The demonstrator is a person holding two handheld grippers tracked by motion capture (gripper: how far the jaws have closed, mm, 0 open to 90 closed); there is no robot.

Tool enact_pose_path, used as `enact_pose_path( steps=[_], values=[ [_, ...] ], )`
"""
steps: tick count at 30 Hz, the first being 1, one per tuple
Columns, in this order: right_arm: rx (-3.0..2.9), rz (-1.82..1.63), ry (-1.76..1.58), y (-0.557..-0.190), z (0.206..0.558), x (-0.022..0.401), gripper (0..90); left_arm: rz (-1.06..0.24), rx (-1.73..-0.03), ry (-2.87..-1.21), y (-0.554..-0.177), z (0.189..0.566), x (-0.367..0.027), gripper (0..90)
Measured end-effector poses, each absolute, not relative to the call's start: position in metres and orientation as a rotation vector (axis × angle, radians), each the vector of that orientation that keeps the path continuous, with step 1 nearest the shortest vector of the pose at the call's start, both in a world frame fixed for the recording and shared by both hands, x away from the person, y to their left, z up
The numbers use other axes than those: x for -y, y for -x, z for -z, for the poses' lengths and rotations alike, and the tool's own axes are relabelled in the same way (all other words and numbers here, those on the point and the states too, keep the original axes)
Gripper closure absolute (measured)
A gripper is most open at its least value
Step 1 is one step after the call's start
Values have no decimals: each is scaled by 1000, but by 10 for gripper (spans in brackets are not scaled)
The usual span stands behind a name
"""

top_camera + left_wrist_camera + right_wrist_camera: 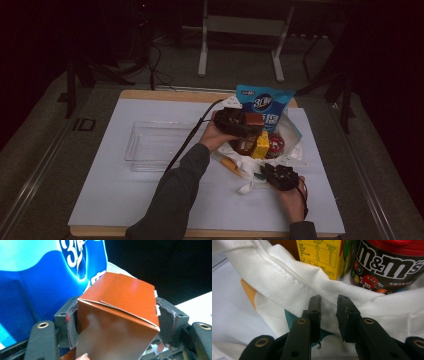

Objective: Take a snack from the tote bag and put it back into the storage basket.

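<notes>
Presently the left tool [117, 325] clamps the brown carton [117, 315], long axis tilted, flap end up.

The counter [150, 200] is a wooden board covered almost to its edges by a white sheet, with bare wood showing along the far and near edges. A clear plastic tray [157, 145] lies on the sheet left of centre. To its right, a white cloth bag [250, 172] lies on the sheet, its fabric and straps spread out towards the near right part of the counter.
</notes>
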State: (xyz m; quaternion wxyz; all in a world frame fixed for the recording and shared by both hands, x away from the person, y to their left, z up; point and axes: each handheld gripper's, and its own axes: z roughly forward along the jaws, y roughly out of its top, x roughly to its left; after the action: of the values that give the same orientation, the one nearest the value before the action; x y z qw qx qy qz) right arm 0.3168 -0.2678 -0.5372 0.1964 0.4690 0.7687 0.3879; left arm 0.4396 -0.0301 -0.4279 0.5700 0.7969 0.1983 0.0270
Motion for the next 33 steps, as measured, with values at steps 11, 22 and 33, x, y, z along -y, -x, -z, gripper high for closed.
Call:
enact_pose_path(
  steps=[11,22,33],
  values=[
    [-2154,-1088,-1313,-317,537,268,734,-105,-443,-1868,-431,427,29,358],
    [-2151,-1076,-1296,-315,538,267,731,-158,-425,-1890,-424,420,21,404],
    [-2149,-1074,-1289,-315,538,266,731,-215,-429,-1820,-414,403,6,417]
  ],
)
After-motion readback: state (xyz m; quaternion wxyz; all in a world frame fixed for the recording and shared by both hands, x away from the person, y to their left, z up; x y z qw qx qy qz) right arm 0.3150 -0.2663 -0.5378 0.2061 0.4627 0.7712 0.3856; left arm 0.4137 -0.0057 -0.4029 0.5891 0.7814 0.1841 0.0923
